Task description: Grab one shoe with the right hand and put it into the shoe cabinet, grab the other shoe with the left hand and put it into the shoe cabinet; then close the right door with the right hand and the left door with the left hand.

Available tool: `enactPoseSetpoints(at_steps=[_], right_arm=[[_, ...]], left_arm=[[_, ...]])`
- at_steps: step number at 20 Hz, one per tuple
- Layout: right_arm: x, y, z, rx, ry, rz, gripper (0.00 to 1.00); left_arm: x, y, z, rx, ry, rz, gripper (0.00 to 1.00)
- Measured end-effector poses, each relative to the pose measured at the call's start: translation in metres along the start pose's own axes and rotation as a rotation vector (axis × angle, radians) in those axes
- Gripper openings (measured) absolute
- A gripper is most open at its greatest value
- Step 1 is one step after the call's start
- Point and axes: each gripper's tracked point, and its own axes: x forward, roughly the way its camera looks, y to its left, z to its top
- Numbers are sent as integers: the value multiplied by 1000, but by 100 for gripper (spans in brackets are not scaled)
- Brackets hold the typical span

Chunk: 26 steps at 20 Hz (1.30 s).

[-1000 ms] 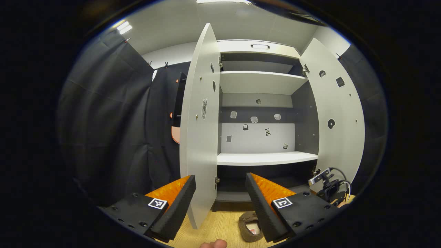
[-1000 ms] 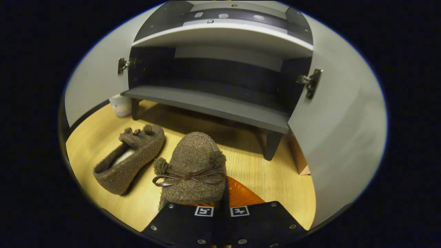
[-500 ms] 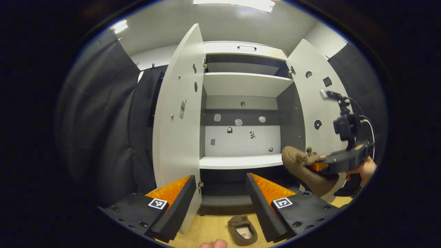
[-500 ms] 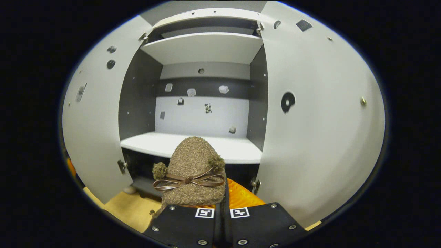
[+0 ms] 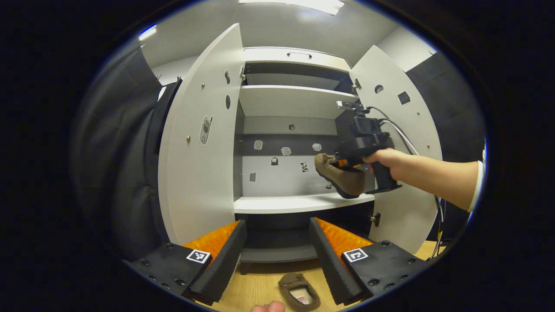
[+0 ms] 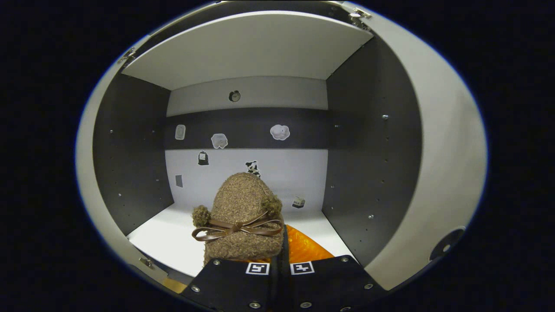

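Brown fuzzy shoe (image 6: 241,221) (bow, pompoms) clamped by right gripper (image 6: 279,255); left gripper (image 5: 277,249) agape.

Black cloth wall (image 5: 125,173) on my left, light wood floor (image 5: 260,288) below, white ceiling w/ bright light panel (image 5: 299,4) overhead.

Held shoe (image 6: 243,216) has risen into the cabinet (image 6: 373,143).

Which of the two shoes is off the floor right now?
The shoe clamped in the right hand-held gripper, above the white shelf. The other shoe lies on the wooden floor.
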Motion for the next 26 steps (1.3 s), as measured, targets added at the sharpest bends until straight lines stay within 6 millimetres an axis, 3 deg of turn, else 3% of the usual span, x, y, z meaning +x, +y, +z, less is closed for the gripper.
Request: enactPoseSetpoints(at_steps=[2,6,10,11,12,15,17,19,21,26], right_arm=[[32,4,-10,6,64,-8,3],[66,4,-47,-79,170,-42,5],[75,-2,-66,-78,261,-45,14],[74,-4,-66,-61,268,-41,24],[68,-4,-65,-39,282,-24,24],[48,1,-49,-23,254,43,43],[29,-3,-43,-68,247,62,72],[10,-7,-36,-110,229,76,89],[-10,-6,-25,-126,195,89,93],[-71,11,7,-122,74,150,94]], left_arm=[[0,-2,-5,-17,18,9,96],[-2,-2,-4,0,7,30,95],[-6,1,-11,-11,25,40,95],[-7,4,-12,-13,28,46,95],[-8,6,-13,-13,32,51,95],[-9,10,-14,-13,32,62,96],[-11,11,-13,-18,26,61,95],[-10,12,-8,-18,10,60,96],[-10,10,-5,-20,-2,54,96],[-11,9,-2,-42,-8,46,94]])
